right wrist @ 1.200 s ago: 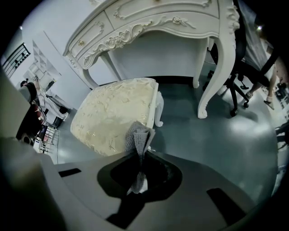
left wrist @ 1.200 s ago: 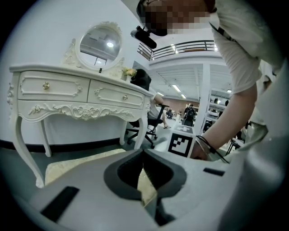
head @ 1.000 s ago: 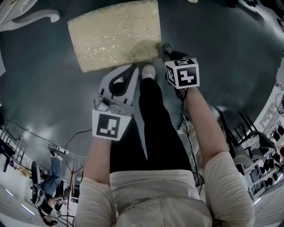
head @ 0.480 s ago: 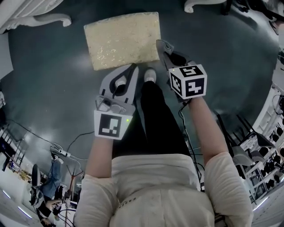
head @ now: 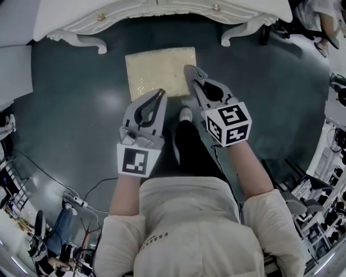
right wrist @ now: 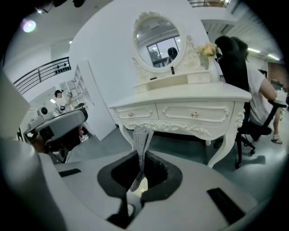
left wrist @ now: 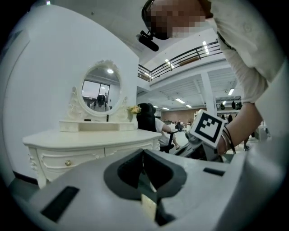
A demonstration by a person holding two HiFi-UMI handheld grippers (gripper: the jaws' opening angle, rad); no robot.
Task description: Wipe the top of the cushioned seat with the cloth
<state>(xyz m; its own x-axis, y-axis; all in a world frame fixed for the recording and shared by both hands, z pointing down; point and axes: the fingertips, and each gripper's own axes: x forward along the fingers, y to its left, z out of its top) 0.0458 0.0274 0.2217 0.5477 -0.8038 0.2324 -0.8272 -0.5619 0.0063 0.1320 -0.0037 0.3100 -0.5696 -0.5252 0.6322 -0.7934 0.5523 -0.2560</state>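
The cushioned seat [head: 160, 71] is a gold, rectangular pad low on the dark floor, seen only in the head view. My right gripper [head: 190, 70] is held over the seat's right edge, high above it. In the right gripper view it [right wrist: 143, 155] is shut on a thin grey cloth [right wrist: 142, 137] that stands up in a folded strip out of the jaws. My left gripper [head: 160, 93] hangs just in front of the seat's near edge. Its jaws [left wrist: 143, 153] are shut with nothing between them.
A white carved dressing table [head: 162, 13] with an oval mirror [right wrist: 158, 38] stands just beyond the seat. A person sits in a black chair [right wrist: 253, 90] at its right end. My own leg and white shoe [head: 185, 114] are below the grippers. Cables lie on the floor at lower left.
The view has pulled up and back, so the seat looks smaller and farther and the dressing table has come into sight. Both grippers have risen; the right one now overlaps the seat's right edge.
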